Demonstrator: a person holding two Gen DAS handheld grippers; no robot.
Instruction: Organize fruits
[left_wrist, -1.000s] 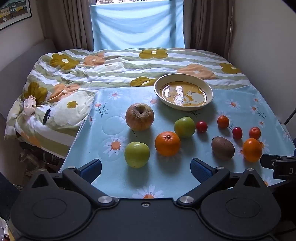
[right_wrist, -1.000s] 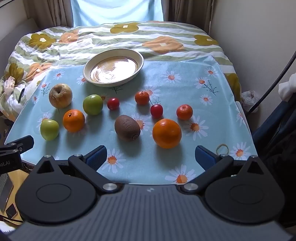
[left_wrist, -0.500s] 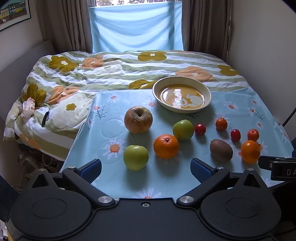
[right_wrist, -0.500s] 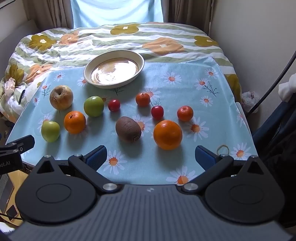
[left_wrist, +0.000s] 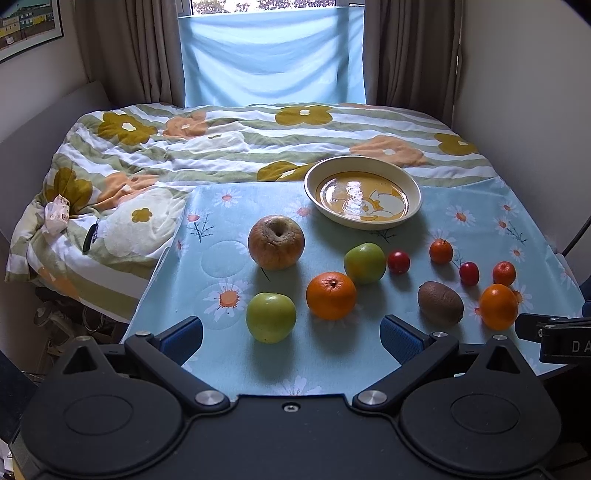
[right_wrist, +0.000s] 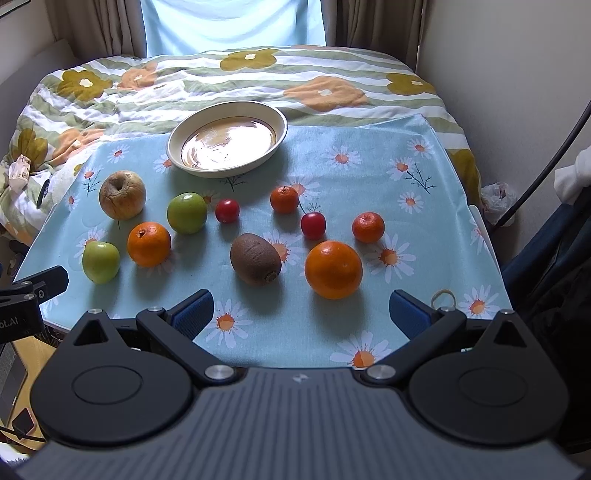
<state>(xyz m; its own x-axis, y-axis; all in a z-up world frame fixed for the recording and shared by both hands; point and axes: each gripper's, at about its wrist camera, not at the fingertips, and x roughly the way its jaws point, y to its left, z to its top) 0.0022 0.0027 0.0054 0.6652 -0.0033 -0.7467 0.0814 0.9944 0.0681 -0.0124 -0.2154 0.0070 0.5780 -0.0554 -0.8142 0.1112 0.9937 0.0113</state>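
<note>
Beige rubber band shows only in right view; both tongs gape empty.

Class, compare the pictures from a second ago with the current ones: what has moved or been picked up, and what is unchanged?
Only the views shifted: the left gripper tipped upward slightly, the right gripper barely moved. Nothing was grasped or released. Both remain open; the fruits, such as the kiwi, and the empty bowl lie where they were.

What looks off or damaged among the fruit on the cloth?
The brown apple, at the far left by the bowl, looks wrinkled and discoloured, unlike the smooth green apples. Nothing is spilled, and every fruit lies on the cloth outside the bowl.
</note>
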